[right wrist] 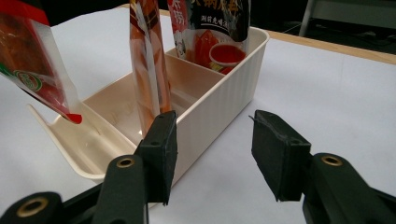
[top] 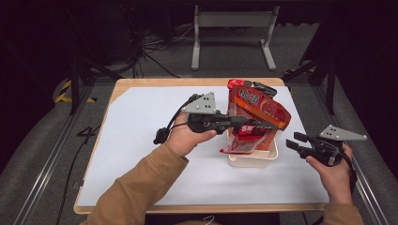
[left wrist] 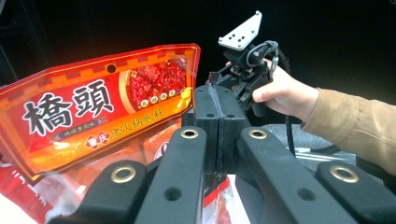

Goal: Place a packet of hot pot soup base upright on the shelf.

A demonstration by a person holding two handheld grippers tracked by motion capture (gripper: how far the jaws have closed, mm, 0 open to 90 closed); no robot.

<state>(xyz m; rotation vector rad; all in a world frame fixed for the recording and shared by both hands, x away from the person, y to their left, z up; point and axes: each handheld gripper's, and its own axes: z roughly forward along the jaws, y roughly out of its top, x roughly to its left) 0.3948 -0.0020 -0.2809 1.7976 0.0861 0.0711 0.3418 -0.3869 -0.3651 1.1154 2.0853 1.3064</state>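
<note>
Hiding much of the cream divided tray (top: 253,159) in the high view, a red and orange hot-pot seasoning packet (top: 258,110) is held up above it, tilted. The left gripper (top: 263,124) is seen pressed together on this packet's lower edge; in the left gripper view its pads are shut flat against each other with film caught between them, though the seam itself is hard to make out. A dark-topped packet (top: 251,86) is stood in the tray's far compartment, its top cut off in the right gripper view. A clear-edged red packet (right wrist: 39,60) is seen hanging over the tray's near lip at the left of that view, its upper part cropped. The right gripper (top: 295,140) is held apart from the tray, near the bench's right edge, its jaws spread wide around nothing. The wooden bench (top: 141,83) is covered by a white sheet (top: 141,140). Grey floor, cables and a metal stand (top: 232,28) are seen beyond; the room behind is dark.
</note>
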